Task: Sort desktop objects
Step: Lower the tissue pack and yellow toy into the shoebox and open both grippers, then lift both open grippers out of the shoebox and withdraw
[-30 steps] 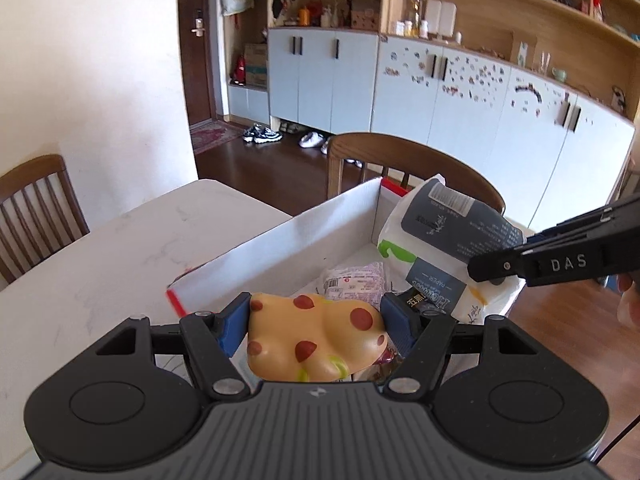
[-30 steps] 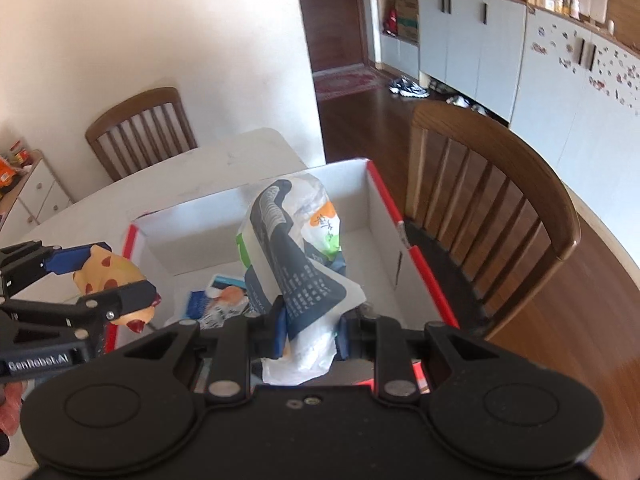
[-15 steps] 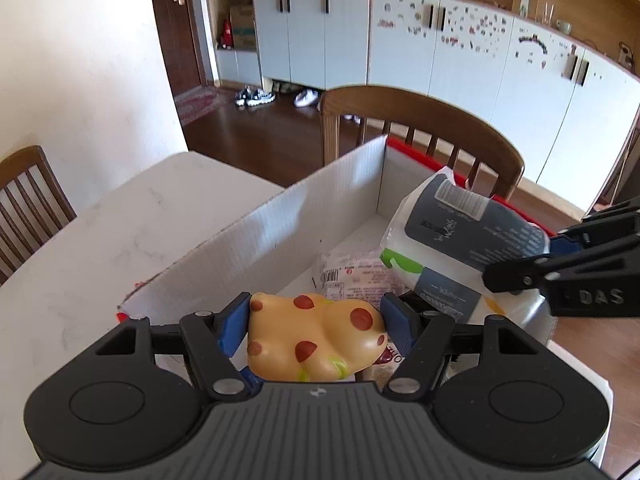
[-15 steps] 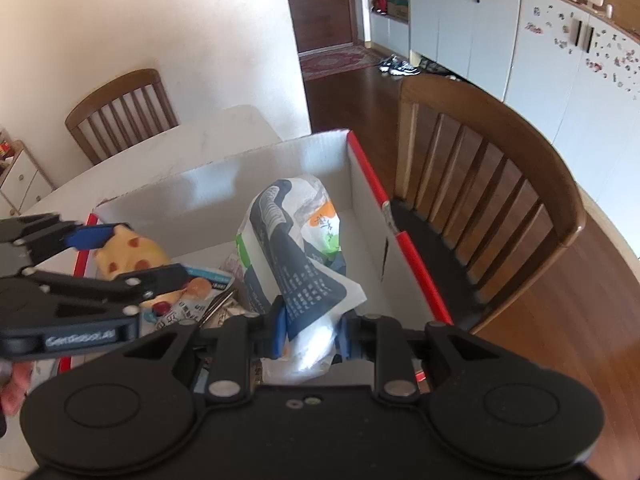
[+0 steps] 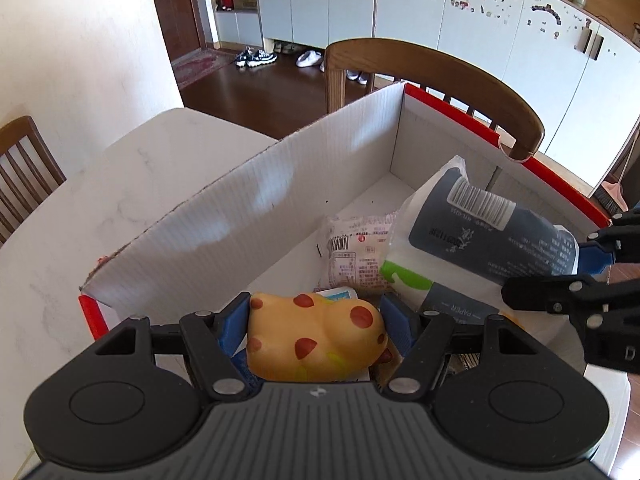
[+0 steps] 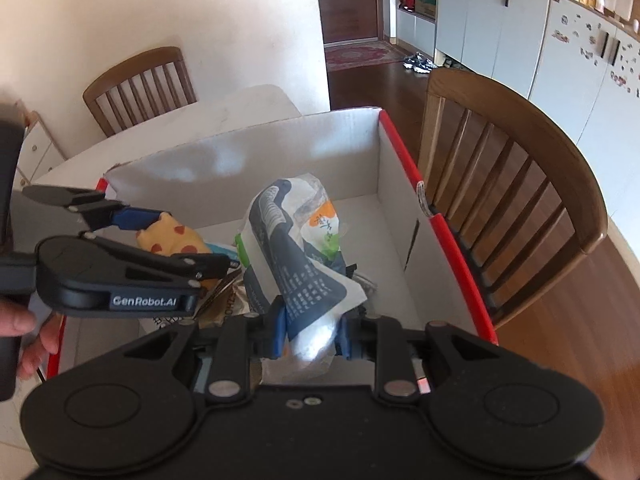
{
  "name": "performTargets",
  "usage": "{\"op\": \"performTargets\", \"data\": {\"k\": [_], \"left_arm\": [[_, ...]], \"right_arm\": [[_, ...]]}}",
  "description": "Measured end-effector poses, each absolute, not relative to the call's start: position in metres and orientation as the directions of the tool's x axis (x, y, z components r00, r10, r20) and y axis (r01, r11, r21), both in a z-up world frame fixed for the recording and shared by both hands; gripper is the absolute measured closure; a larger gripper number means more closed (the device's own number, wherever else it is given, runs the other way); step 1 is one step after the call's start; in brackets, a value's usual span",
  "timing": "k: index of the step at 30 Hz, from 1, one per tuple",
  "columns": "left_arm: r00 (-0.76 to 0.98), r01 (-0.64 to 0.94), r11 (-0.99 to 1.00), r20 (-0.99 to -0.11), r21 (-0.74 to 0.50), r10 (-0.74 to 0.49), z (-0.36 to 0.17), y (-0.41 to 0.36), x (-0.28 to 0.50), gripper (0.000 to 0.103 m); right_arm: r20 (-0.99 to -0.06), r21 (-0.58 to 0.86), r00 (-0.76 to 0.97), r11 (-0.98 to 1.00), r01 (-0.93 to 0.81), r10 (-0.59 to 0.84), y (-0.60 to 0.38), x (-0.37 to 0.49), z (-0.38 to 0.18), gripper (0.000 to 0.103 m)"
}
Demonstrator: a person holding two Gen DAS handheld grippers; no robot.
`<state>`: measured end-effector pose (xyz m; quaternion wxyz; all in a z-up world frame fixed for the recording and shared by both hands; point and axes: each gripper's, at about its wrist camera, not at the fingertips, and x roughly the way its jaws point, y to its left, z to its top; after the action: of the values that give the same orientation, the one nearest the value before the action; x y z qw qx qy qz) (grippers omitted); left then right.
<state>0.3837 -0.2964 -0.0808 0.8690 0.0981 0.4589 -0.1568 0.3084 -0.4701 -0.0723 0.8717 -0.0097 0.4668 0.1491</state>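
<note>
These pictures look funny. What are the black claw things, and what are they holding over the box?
They are grabbers, one in each of a person's hands, each with a small camera looking along its fingers. So one picture is from the left grabber, the other from the right. The left gripper squeezes a yellow toy with red spots. The right gripper pinches a pack of tissues. Both are over a white cardboard box with red edges on a pale table. A snack packet already lies inside.
</note>
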Motion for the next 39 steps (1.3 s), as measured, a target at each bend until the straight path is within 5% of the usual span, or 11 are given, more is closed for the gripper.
{"op": "performTargets", "data": {"k": [12,17,26,39], "left_arm": [[0.518,0.371,0.928,-0.835,0.023,-0.187,-0.082,-0.296,0.381,0.026],[0.525,0.376,0.927,-0.828,0.021,-0.194,-0.079,-0.295,0.375,0.026],[0.546,0.37,0.929,-0.811,0.007,-0.211,-0.068,-0.29,0.364,0.026],[0.585,0.36,0.932,-0.768,-0.043,-0.261,-0.041,-0.276,0.336,0.026]], "right_arm": [[-0.823,0.123,0.514,0.958,-0.257,0.243,-0.471,0.31,-0.078,0.069],[-0.824,0.108,0.519,0.962,-0.249,0.227,-0.474,0.308,-0.078,0.055],[-0.805,0.123,0.546,0.966,-0.228,0.232,-0.488,0.3,-0.066,0.045],[-0.771,0.167,0.558,0.944,-0.286,0.306,-0.482,0.277,-0.038,0.044]]}}
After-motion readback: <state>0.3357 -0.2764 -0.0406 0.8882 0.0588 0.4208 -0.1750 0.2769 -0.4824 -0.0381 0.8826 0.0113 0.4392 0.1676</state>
